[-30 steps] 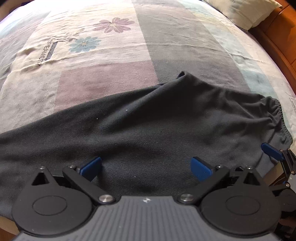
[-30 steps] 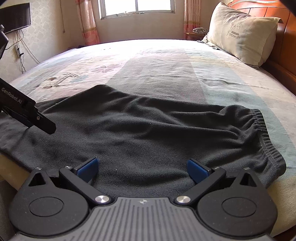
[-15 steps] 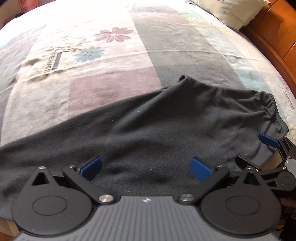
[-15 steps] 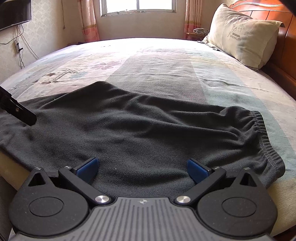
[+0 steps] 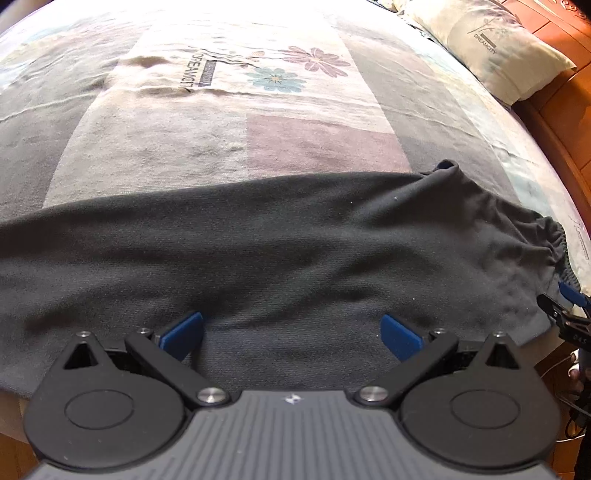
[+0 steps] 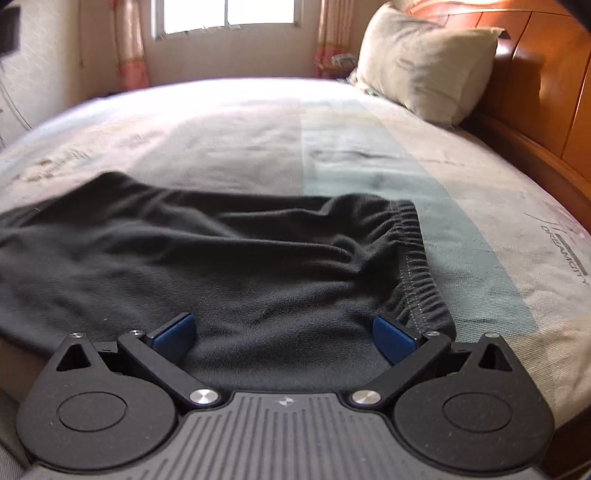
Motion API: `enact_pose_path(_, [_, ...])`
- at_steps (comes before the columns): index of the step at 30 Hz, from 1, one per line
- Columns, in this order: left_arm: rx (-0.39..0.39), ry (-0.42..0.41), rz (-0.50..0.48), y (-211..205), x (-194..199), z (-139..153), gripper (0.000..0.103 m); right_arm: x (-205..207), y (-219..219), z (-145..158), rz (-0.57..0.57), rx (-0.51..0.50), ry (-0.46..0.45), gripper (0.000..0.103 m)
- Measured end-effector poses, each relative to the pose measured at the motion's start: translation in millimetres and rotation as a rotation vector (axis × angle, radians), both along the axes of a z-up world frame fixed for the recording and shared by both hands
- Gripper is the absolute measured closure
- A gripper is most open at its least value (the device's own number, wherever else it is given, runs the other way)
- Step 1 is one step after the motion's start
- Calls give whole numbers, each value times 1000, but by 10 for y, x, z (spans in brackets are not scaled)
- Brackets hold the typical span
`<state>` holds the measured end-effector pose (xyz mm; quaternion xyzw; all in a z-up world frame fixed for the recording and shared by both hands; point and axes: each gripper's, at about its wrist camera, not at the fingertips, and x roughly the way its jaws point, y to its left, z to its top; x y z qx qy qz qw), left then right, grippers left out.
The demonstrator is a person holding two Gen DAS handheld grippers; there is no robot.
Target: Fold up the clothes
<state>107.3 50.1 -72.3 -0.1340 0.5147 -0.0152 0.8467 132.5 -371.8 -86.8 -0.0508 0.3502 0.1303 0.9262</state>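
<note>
Trousers are laid flat along near edge of bed | left gripper and right gripper are held wide apart, nothing gripped | no fold made yet, judged.

Both cameras sit low at the near edge of the bed, each looking forward over its own spread blue fingers. The left wrist view tilts steeply down: dark trousers fill its middle band close up, patchwork bedspread fills the upper frame, and a pillow sits in the upper right corner. The right wrist view looks flatter and farther, across the trousers to a window at top centre and a wooden headboard at upper right. They share the trousers' elastic waistband, bedspread and pillow. The right gripper shows at the left view's right edge.
</note>
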Motion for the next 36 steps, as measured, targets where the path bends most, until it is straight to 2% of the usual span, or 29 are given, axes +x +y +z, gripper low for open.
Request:
enact_pose_path(5, [36, -13, -44, -51, -36, 61, 1, -28, 25, 145, -5, -3, -2, 0])
enact_pose_path(9, [90, -38, -84, -89, -44, 97, 1, 190, 267, 217, 22, 23, -44, 0])
enact_pose_path(11, [80, -25, -68, -46, -65, 38, 1, 315, 411, 215, 44, 24, -52, 0])
enact_pose_path(14, [69, -34, -56, 4, -157, -13, 1, 417, 527, 106, 59, 8, 21, 0])
enact_pose_path(17, [71, -51, -56, 31, -269, 3, 1, 285, 461, 26, 61, -12, 20, 0])
enact_pose_path(21, [84, -90, -69, 38, -275, 64, 1, 141, 463, 148, 24, -29, 28, 0])
enact_pose_path(24, [74, -97, -59, 45, -193, 38, 1, 78, 688, 247, 82, -11, -8, 0])
enact_pose_path(28, [78, -85, -68, 13, -256, -34, 1, 47, 1041, 140, 146, -37, 49, 0])
enact_pose_path(31, [60, -89, -69, 69, -395, -9, 1, -41, 1074, 71, 133, -17, 55, 0])
enact_pose_path(36, [111, -75, 23, 294, -477, 41, 1, -34, 1075, 73, 118, -19, 82, 0])
